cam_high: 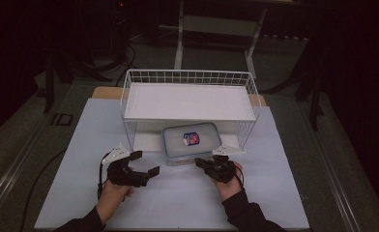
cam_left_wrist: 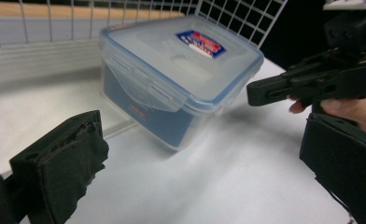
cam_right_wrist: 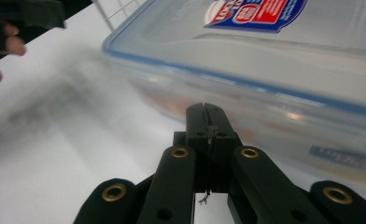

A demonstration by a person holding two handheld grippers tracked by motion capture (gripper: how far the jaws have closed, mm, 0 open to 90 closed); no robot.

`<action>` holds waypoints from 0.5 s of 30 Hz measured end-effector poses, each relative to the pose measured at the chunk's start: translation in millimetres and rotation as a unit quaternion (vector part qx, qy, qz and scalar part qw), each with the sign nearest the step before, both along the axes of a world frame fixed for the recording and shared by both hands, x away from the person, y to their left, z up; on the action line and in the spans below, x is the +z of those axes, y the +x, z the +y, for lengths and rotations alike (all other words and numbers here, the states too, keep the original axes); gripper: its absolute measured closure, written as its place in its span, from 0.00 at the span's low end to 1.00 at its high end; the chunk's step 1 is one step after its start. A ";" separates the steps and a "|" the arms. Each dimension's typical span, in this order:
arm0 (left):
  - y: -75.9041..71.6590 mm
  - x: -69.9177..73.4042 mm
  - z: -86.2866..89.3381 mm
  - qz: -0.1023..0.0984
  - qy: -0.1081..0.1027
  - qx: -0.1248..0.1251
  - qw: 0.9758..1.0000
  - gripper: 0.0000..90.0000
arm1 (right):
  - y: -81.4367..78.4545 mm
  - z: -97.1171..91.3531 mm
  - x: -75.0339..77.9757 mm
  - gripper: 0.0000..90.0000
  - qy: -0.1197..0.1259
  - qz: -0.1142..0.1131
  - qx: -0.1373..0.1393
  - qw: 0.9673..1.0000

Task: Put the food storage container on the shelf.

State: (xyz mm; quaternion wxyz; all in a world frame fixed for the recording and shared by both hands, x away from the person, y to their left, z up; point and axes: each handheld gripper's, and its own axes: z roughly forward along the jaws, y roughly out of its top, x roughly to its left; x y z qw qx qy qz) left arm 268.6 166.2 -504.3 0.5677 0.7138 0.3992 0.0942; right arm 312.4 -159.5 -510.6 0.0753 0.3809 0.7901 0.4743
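A clear plastic container with a blue-edged clip lid and a red-and-blue label stands on the white table, half under the wire rack. My left gripper lies to its front left, open, with nothing between the jaws. The left gripper view has the container ahead, beyond the wide-apart jaws of the left gripper. My right gripper sits just in front of the container's near right corner, shut and empty. In its own view the right gripper points at the container's side wall, close to it.
A white wire rack with a flat white shelf stands at the back of the table top. The right gripper and a hand show at the right of the left gripper view. Dark floor and table legs lie beyond.
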 end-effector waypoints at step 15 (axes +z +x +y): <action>-0.5 -2.4 -4.7 -0.015 0.019 0.003 1.000 0.00 | 29.2 15.3 -3.6 1.00 -0.005 -0.006 -0.030 1.000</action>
